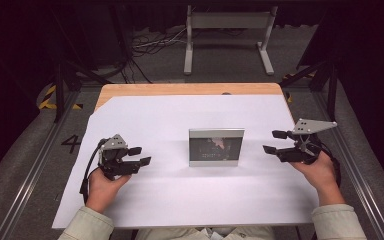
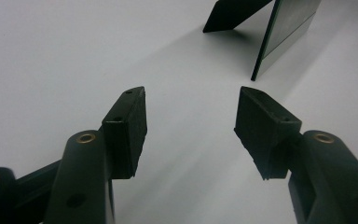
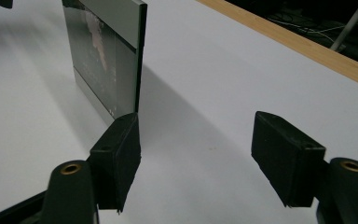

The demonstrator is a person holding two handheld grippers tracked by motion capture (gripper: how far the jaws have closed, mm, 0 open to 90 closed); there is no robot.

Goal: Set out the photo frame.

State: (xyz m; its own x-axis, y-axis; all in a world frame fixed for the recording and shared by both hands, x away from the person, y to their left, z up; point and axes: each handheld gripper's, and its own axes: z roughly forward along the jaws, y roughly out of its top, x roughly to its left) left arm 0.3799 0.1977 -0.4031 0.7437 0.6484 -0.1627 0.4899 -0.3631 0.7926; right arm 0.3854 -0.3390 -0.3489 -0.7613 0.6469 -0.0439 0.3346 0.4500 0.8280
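Observation:
A silver-framed picture frame (image 1: 216, 147) with a dark glossy front stands upright in the middle of the white sheet. My left gripper (image 1: 141, 155) rests low at the left, jaws open toward the frame, nothing between them. From the left gripper view the frame (image 2: 286, 30) stands edge-on at the upper right with its black back stand (image 2: 233, 14) behind; the left gripper (image 2: 191, 126) is well short of it. My right gripper (image 1: 275, 142) is at the right, open and empty. In the right gripper view the frame (image 3: 107, 56) stands just beyond the left jaw of the right gripper (image 3: 196, 154).
A white sheet (image 1: 180, 200) covers most of the wooden table (image 1: 180, 89), whose bare far edge (image 3: 298, 44) runs behind. Beyond the table are cables and a grey metal stand (image 1: 227, 37) on the floor. Rails run along both sides.

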